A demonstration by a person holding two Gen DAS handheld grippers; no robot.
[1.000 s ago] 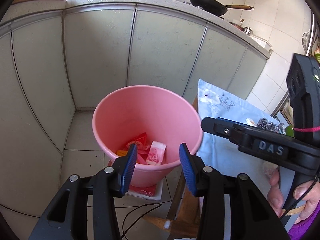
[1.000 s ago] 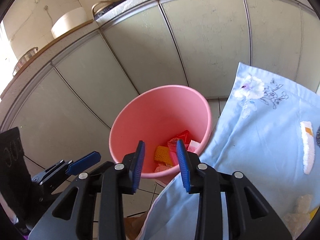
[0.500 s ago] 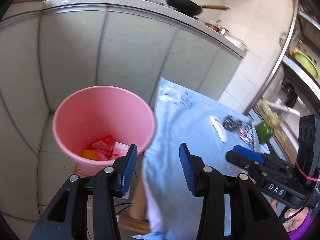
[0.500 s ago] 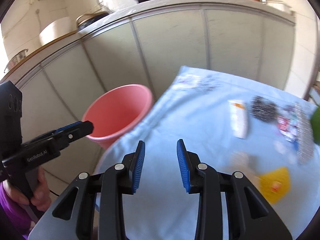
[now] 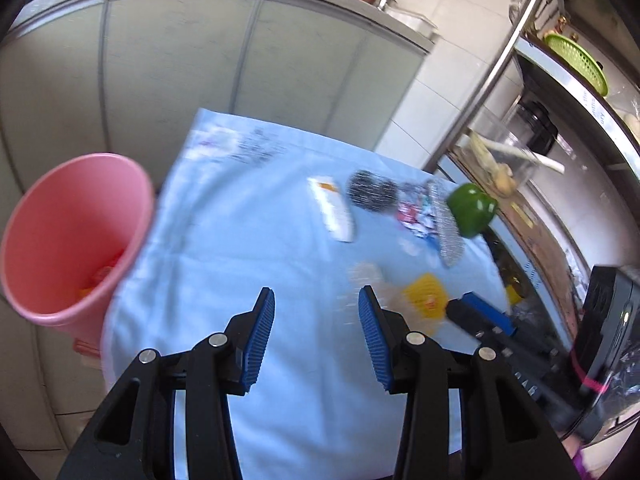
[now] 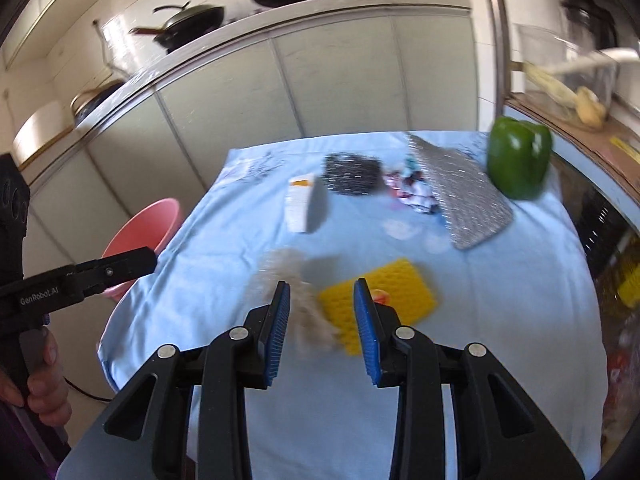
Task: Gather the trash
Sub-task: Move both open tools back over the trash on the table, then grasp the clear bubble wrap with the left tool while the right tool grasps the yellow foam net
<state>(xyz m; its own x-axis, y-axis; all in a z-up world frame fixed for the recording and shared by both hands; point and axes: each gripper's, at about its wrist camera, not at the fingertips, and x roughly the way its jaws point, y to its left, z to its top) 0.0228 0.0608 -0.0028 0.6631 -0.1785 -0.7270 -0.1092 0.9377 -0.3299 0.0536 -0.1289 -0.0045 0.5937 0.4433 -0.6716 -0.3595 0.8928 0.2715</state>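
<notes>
Trash wrappers (image 5: 104, 276) already lie in the pink bin (image 5: 76, 236) beside the desk (image 6: 520, 320), more litter (image 6: 412, 192) remains there, and both tools, left tool (image 5: 316, 332) and right tool (image 6: 322, 328), gape empty.

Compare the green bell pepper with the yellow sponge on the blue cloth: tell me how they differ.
The green bell pepper is rounded, glossy and stands tall; the yellow sponge is a flat rectangle with a dimpled surface, lying down. The pepper sits at the cloth's far right corner, away from both grippers; the sponge lies just ahead of the right gripper, whose jaws are open and empty. Both rest on the blue cloth, untouched.
</notes>
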